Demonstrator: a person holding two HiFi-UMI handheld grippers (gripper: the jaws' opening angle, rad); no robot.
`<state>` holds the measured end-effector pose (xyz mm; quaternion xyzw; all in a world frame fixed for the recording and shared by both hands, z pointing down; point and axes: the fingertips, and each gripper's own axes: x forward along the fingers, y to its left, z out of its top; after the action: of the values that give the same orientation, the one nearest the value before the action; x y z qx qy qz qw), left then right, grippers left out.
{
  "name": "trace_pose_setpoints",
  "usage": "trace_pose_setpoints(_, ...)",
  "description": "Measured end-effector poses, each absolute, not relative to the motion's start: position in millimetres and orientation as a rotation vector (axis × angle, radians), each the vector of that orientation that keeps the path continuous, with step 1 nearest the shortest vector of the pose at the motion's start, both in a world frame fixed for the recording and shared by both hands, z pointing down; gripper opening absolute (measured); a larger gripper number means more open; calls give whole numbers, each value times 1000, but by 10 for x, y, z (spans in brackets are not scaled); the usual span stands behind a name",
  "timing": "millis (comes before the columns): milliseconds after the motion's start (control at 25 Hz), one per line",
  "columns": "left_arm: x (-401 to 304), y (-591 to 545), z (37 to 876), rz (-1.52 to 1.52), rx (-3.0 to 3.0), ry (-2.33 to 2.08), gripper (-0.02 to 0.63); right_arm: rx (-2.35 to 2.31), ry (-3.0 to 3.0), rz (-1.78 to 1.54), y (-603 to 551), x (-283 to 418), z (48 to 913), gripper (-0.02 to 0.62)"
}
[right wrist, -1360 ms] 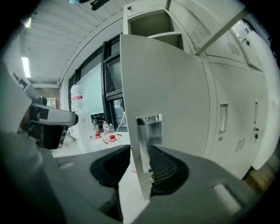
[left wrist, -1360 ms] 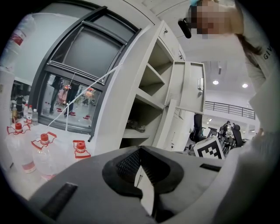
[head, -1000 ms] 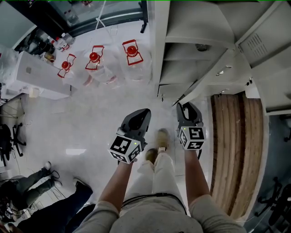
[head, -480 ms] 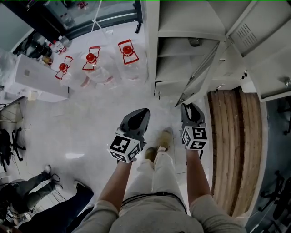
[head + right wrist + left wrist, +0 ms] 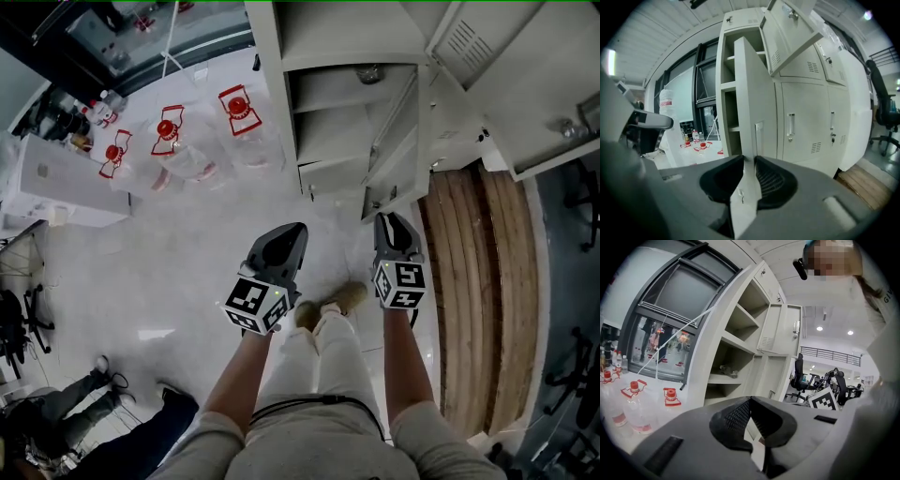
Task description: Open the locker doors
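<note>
Pale floor (image 5: 141,253) spreads before a bank of white lockers (image 5: 366,37), with red-capped water jugs (image 5: 169,141) to the left and wooden slats (image 5: 478,281) to the right. The right gripper (image 5: 392,220) has just been closing its jaws, and they pinch the free edge of an open locker door (image 5: 749,93). The left gripper (image 5: 296,230) hangs just beside it over the floor, jaws together with nothing between them
</note>
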<state>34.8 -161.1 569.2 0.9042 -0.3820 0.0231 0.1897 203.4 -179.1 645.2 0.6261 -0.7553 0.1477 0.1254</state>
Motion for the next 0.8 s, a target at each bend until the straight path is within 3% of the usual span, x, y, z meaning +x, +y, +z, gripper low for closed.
trace_pose_setpoints(600,932,-1715,5657,92,2586,-979,-2,2033,-2030,478,-1638,2959,6457,75)
trace_pose_setpoints(680,978,-1742,5661,93,2586,-978,-2,2068,-1985,481,-1650,3094,6473,6)
trace_pose_setpoints(800,1032,-1775,5666,95,2583,-979,-2,2137,-1930,508,-1683,3315,6476,11)
